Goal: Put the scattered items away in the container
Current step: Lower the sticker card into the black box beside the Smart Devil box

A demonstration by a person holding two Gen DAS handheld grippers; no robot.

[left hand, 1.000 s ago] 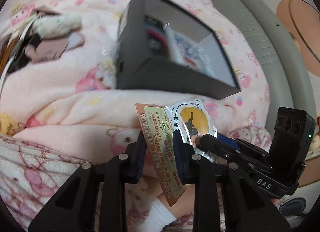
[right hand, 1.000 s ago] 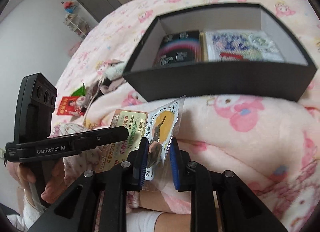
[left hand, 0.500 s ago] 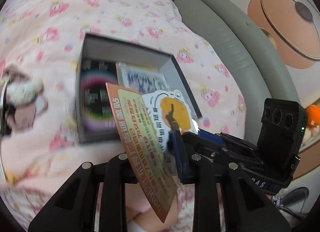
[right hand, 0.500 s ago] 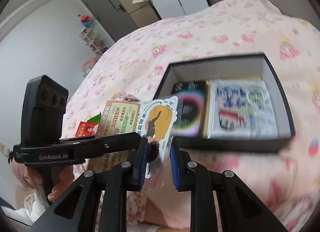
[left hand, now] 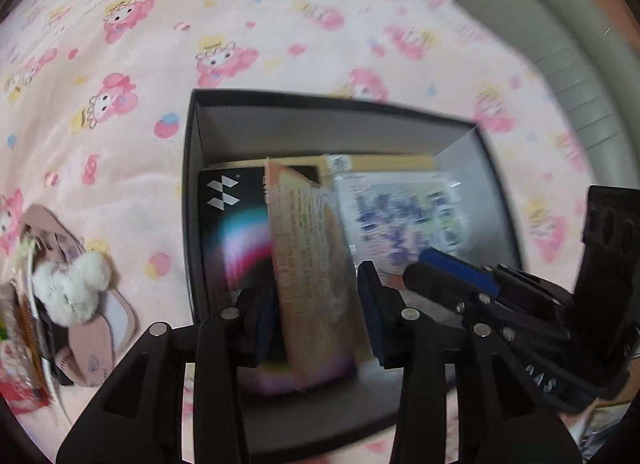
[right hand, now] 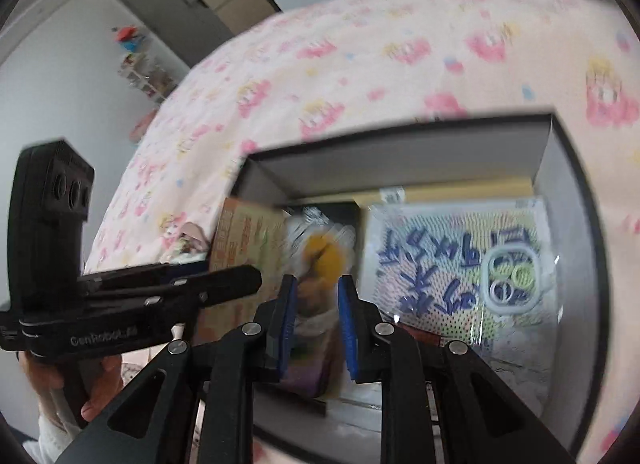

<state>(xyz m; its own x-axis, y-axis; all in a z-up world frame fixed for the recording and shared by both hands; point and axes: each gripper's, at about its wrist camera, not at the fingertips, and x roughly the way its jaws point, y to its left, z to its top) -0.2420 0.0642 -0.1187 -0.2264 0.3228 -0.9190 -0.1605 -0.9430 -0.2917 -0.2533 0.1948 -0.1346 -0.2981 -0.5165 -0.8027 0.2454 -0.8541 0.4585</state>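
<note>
A black box (left hand: pixel 192 200) sits on a bed w/ a pink blanket (left hand: pixel 120 144) that has little cartoon animals on it. Both grippers hang over the open box and look down into it. The left gripper (left hand: pixel 316 312) has its fingers (left hand: pixel 370 316) spread apart, w/ an orange card (left hand: pixel 308 260) standing between them. The card is on its edge, and its long side runs away from the camera, out toward the far wall of the box. It looks like it touches the left finger, but the pic is blurry, so it is hard to tell if the fingers grip it or if it is loose. The right gripper (right hand: pixel 316 312) also has its fingers (right hand: pixel 348 324) apart, and a clear packet w/ a yellow circle (right hand: pixel 320 260) sits between them, long side pointing up and away; it is blurry too, so you can't tell if it is held. In the right wrist view the orange card is just left of the packet, at the box's left wall. Inside the box, a black card w/ rainbow colors (left hand: pixel 236 232) lies flat on the left, and a clear bag w/ blue writing (right hand: pixel 452 264) lies flat on the right. A white ring thing (right hand: pixel 508 280) is in that bag. On the blanket to the left of the box lies a fluffy white toy (left hand: pixel 72 288) on some pinkish cards. A gray padded headboard (left hand: pixel 560 44) curves along the bed's far right side.
</note>
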